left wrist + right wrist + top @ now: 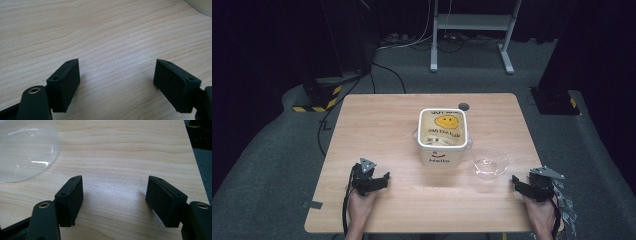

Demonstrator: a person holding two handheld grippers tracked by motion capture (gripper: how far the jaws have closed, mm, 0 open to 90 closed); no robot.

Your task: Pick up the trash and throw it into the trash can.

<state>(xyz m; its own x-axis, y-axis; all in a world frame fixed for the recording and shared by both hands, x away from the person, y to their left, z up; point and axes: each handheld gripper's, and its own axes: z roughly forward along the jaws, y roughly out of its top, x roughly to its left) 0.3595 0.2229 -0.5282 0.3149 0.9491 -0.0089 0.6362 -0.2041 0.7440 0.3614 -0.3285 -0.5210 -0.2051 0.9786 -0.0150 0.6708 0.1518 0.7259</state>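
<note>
A white square tub (442,136) with a smiley picture and the word "Hello" stands in the middle of the wooden table (377,130). A clear glass bowl (490,162) sits just to its right, and its rim (27,150) reaches into the right gripper view at upper left. My left gripper (379,181) rests near the table's front left, open, with bare wood between its jaws (116,80). Near the front right corner my right gripper (518,184) is open too, nothing between its jaws (115,197), a short way right of the bowl.
The table's right edge (197,180) runs close beside the right gripper, with dark carpet beyond. A small round hole (463,106) marks the table's far side. On the floor behind stand a white metal frame (472,30) and cables.
</note>
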